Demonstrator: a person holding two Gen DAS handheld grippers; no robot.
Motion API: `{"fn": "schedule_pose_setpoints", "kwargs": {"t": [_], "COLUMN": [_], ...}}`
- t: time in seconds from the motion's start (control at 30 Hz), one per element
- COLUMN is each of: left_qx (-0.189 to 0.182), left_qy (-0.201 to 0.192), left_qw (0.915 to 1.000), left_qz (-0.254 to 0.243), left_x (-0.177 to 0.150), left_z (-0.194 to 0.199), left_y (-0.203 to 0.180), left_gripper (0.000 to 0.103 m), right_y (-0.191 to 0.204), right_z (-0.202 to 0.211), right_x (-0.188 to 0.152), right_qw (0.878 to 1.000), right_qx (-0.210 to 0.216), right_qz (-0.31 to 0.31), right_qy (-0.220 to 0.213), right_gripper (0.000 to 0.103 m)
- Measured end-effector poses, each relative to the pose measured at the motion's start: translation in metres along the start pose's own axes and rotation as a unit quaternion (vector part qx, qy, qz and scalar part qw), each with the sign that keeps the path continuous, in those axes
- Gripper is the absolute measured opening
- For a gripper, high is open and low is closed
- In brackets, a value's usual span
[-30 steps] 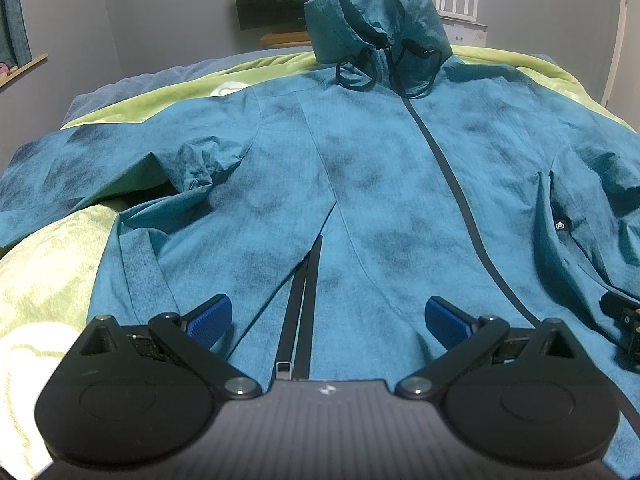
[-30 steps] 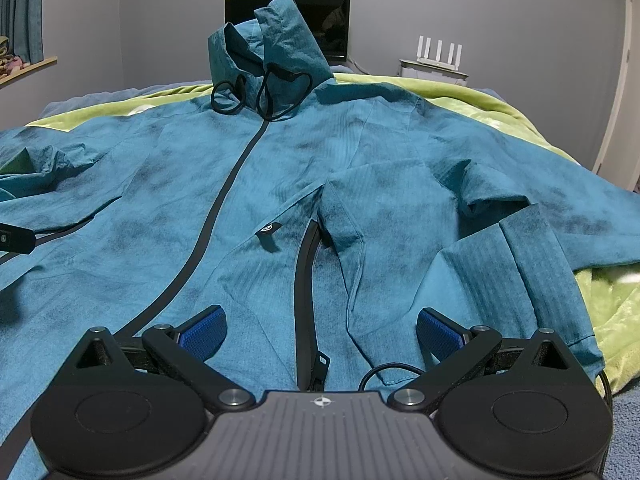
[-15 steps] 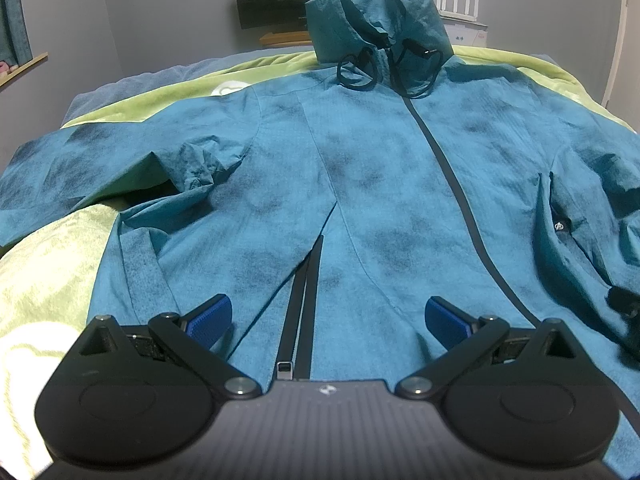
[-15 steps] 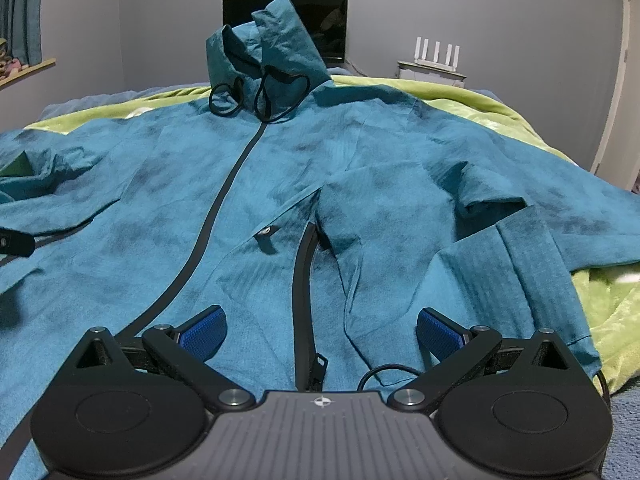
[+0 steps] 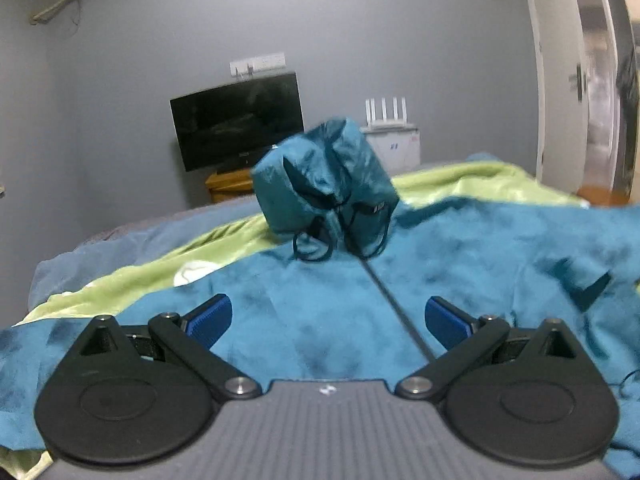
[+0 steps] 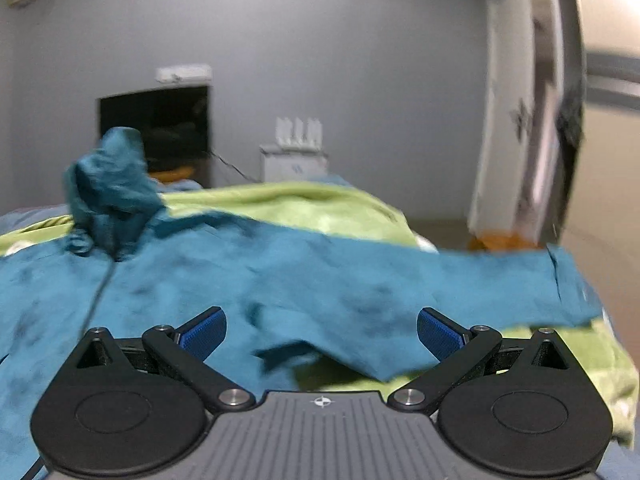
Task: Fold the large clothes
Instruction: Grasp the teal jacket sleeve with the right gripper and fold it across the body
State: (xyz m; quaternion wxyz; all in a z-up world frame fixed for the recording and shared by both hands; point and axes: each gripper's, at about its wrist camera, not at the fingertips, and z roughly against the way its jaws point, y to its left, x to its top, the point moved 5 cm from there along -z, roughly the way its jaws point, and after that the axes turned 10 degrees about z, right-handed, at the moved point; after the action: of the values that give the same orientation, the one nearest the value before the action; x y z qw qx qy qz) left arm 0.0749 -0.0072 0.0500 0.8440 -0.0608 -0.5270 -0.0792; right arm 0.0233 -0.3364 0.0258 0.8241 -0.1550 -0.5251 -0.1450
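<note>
A large teal hooded jacket (image 5: 320, 312) lies face up on a bed, its dark front zip (image 5: 396, 308) running toward me. The hood (image 5: 328, 184) stands bunched at the far end with black drawcords hanging from it. My left gripper (image 5: 327, 318) hovers low over the chest, open, nothing between its blue pads. In the right wrist view the jacket (image 6: 280, 280) spreads to the right, and one sleeve (image 6: 500, 280) stretches out over the green cover. My right gripper (image 6: 322, 330) is open above the sleeve's lower edge. The right view is blurred.
A lime green bedcover (image 5: 472, 184) lies under the jacket. Behind the bed stand a dark monitor (image 5: 236, 120) on a wooden stand and a white router (image 5: 386, 114) on a white box. A white door (image 6: 516, 120) is at the right.
Both grippers have dropped low and moved forward over the jacket, so the views now look across it rather than down. The right view has swung toward the sleeve. Both stay open.
</note>
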Motion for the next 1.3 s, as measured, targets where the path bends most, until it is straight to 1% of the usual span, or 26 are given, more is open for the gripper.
{"fn": "schedule_pose_setpoints", "kwargs": {"t": [0.03, 0.07, 0.13, 0.17, 0.2, 0.23, 0.3, 0.37, 0.4, 0.47, 0.5, 0.57, 0.6, 0.63, 0.67, 0.7, 0.73, 0.83, 0.87, 0.9, 0.97, 1.0, 1.07, 1.17, 1.23, 1.3], "left_qx": [0.001, -0.003, -0.023, -0.036, -0.040, -0.039, -0.023, 0.003, 0.005, -0.008, -0.011, -0.010, -0.011, -0.013, -0.014, -0.015, -0.016, -0.016, -0.016, -0.016, -0.019, -0.022, -0.030, -0.035, -0.036, -0.040], "left_qy": [0.009, 0.023, 0.068, 0.095, 0.115, 0.131, 0.151, 0.168, 0.172, 0.175, 0.176, 0.179, 0.181, 0.183, 0.185, 0.186, 0.186, 0.188, 0.189, 0.191, 0.190, 0.188, 0.184, 0.184, 0.186, 0.187], "left_qw": [0.9999, 0.9996, 0.9966, 0.9932, 0.9903, 0.9878, 0.9865, 0.9848, 0.9835, 0.9806, 0.9795, 0.9773, 0.9764, 0.9755, 0.9744, 0.9736, 0.9731, 0.9720, 0.9716, 0.9711, 0.9707, 0.9707, 0.9706, 0.9694, 0.9680, 0.9670], "left_qz": [0.007, 0.018, 0.041, 0.056, 0.067, 0.074, 0.058, 0.046, 0.056, 0.087, 0.098, 0.112, 0.117, 0.122, 0.128, 0.131, 0.134, 0.140, 0.141, 0.143, 0.146, 0.148, 0.153, 0.159, 0.164, 0.168], "left_x": [-0.008, -0.018, -0.033, -0.048, -0.058, -0.070, -0.089, -0.100, -0.101, -0.100, -0.100, -0.101, -0.099, -0.096, -0.097, -0.095, -0.095, -0.093, -0.093, -0.093, -0.093, -0.092, -0.091, -0.091, -0.092, -0.092], "left_z": [-0.006, -0.012, -0.028, -0.035, -0.042, -0.048, -0.055, -0.060, -0.061, -0.067, -0.070, -0.072, -0.073, -0.073, -0.074, -0.075, -0.076, -0.079, -0.079, -0.080, -0.080, -0.080, -0.078, -0.080, -0.081, -0.082], "left_y": [-0.001, -0.003, 0.001, 0.001, 0.002, 0.003, 0.006, 0.010, 0.014, 0.022, 0.026, 0.033, 0.034, 0.034, 0.036, 0.037, 0.038, 0.038, 0.038, 0.038, 0.039, 0.039, 0.039, 0.041, 0.042, 0.042], "left_gripper": [0.103, 0.103, 0.103, 0.103, 0.103, 0.103, 0.103, 0.103, 0.103, 0.103, 0.103, 0.103, 0.103, 0.103, 0.103, 0.103, 0.103, 0.103, 0.103, 0.103, 0.103, 0.103, 0.103, 0.103, 0.103, 0.103], "right_y": [-0.015, -0.027, -0.053, -0.068, -0.086, -0.104, -0.140, -0.171, -0.184, -0.204, -0.211, -0.220, -0.223, -0.225, -0.229, -0.233, -0.237, -0.249, -0.254, -0.259, -0.258, -0.252, -0.232, -0.184, -0.141, -0.092], "right_z": [-0.004, -0.008, -0.023, -0.030, -0.036, -0.042, -0.053, -0.057, -0.062, -0.072, -0.076, -0.086, -0.092, -0.095, -0.098, -0.101, -0.105, -0.120, -0.131, -0.138, -0.144, -0.141, -0.138, -0.133, -0.127, -0.118], "right_x": [-0.002, -0.004, -0.007, -0.008, -0.010, -0.012, -0.018, -0.028, -0.033, -0.043, -0.048, -0.061, -0.066, -0.069, -0.070, -0.071, -0.073, -0.073, -0.070, -0.066, -0.052, -0.040, -0.011, 0.040, 0.072, 0.099], "right_qw": [1.000, 0.999, 0.997, 0.995, 0.991, 0.986, 0.971, 0.953, 0.944, 0.930, 0.924, 0.910, 0.904, 0.900, 0.900, 0.901, 0.902, 0.903, 0.905, 0.908, 0.921, 0.929, 0.948, 0.975, 0.986, 0.990], "right_qx": [-0.010, -0.026, -0.056, -0.061, -0.062, -0.060, -0.045, -0.049, -0.054, -0.061, -0.057, -0.052, -0.050, -0.048, -0.051, -0.059, -0.065, -0.073, -0.081, -0.091, -0.108, -0.110, -0.106, -0.068, -0.032, 0.011], "right_qz": [-0.020, -0.035, -0.054, -0.075, -0.105, -0.143, -0.221, -0.288, -0.312, -0.350, -0.367, -0.398, -0.414, -0.424, -0.426, -0.424, -0.423, -0.423, -0.417, -0.409, -0.374, -0.353, -0.299, -0.201, -0.134, -0.073], "right_qy": [-0.015, -0.014, 0.016, 0.034, 0.049, 0.059, 0.076, 0.083, 0.086, 0.091, 0.093, 0.100, 0.100, 0.090, 0.079, 0.068, 0.058, 0.032, 0.028, 0.028, 0.020, 0.009, -0.016, -0.061, -0.092, -0.123], "right_gripper": [0.103, 0.103, 0.103, 0.103, 0.103, 0.103, 0.103, 0.101, 0.099, 0.086, 0.082, 0.072, 0.069, 0.063, 0.058, 0.056, 0.050, 0.046, 0.037, 0.032, 0.012, 0.011, 0.006, 0.004, 0.004, 0.004]}}
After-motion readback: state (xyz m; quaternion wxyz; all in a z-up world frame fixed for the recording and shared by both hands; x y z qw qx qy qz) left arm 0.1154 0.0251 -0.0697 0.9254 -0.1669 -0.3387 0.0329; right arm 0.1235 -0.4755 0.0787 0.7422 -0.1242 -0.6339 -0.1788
